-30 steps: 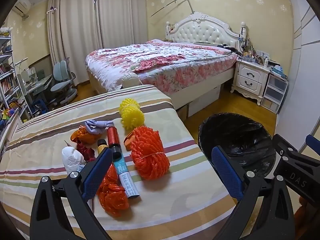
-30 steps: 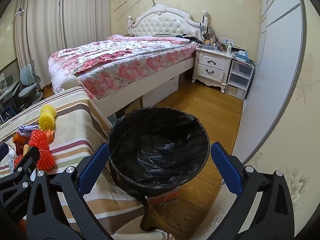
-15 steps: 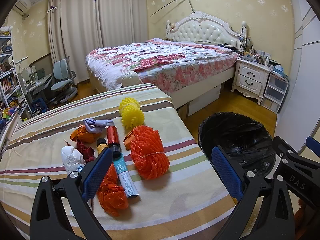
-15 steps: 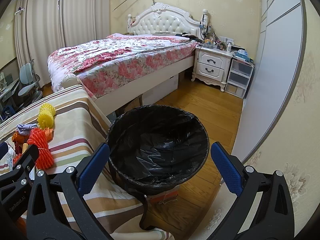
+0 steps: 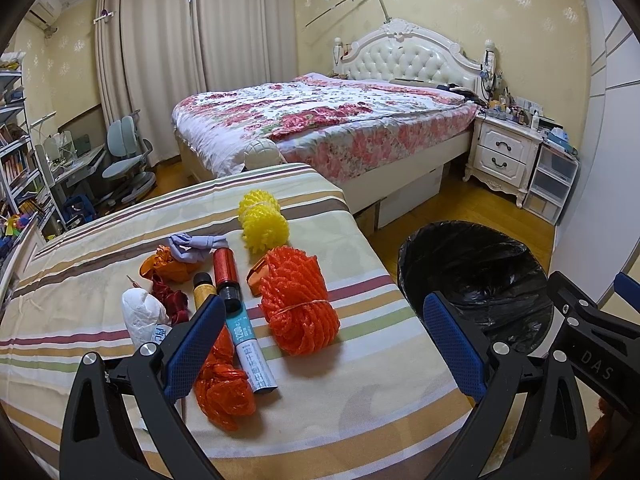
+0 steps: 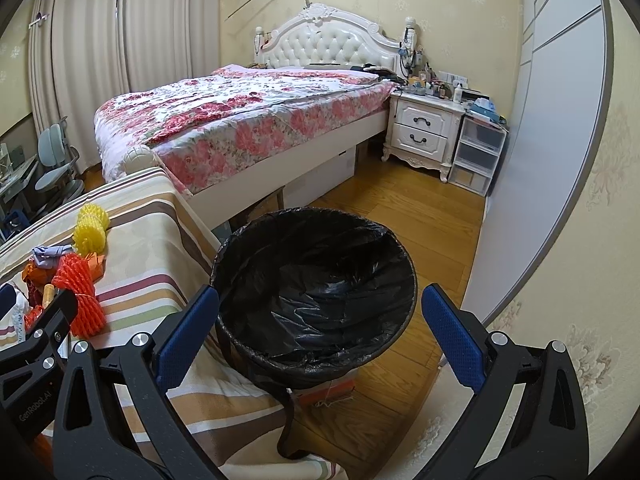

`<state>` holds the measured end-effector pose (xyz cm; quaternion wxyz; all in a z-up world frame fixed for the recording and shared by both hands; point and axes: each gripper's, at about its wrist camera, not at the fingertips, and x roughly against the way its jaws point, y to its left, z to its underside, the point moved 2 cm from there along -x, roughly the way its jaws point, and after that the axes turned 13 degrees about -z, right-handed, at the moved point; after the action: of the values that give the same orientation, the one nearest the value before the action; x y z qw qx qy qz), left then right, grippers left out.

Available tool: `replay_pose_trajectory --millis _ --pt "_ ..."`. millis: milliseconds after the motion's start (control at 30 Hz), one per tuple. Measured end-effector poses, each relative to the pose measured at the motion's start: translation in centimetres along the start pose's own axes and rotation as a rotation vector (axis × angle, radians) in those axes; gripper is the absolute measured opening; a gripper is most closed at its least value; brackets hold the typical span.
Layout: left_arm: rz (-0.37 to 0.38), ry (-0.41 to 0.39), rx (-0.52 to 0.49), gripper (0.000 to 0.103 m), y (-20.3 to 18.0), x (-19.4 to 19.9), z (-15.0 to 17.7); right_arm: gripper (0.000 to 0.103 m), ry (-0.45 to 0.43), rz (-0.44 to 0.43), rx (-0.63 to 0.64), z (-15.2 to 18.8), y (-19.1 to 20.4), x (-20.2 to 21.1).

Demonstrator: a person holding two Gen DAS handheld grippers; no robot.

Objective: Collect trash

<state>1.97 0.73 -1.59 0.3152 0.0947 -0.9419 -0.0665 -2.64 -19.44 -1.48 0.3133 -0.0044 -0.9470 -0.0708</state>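
Trash lies on a striped table (image 5: 100,260): an orange foam net (image 5: 298,304), a yellow foam net (image 5: 262,224), an orange plastic wrapper (image 5: 224,384), a teal-and-white tube (image 5: 248,344), a red bottle (image 5: 225,274), a white crumpled paper (image 5: 142,314) and a purple cloth (image 5: 194,246). A black-lined trash bin (image 6: 316,300) stands on the floor right of the table; it also shows in the left wrist view (image 5: 476,280). My left gripper (image 5: 320,344) is open and empty above the table's near edge. My right gripper (image 6: 320,340) is open and empty over the bin.
A bed with a floral cover (image 5: 320,120) stands behind the table. A white nightstand (image 6: 424,132) and plastic drawers (image 6: 476,156) stand at the right wall. A desk and grey chairs (image 5: 124,160) are at the far left. Wooden floor (image 6: 400,204) lies around the bin.
Both views have shifted very slightly; the grippers stay open and the trash has not moved.
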Motion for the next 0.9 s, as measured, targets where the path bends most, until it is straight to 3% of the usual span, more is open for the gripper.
replay_pose_trajectory --millis 900 --pt "-0.001 0.001 -0.002 0.097 -0.07 -0.07 -0.02 0.099 0.006 0.002 0.001 -0.02 -0.15 -0.1"
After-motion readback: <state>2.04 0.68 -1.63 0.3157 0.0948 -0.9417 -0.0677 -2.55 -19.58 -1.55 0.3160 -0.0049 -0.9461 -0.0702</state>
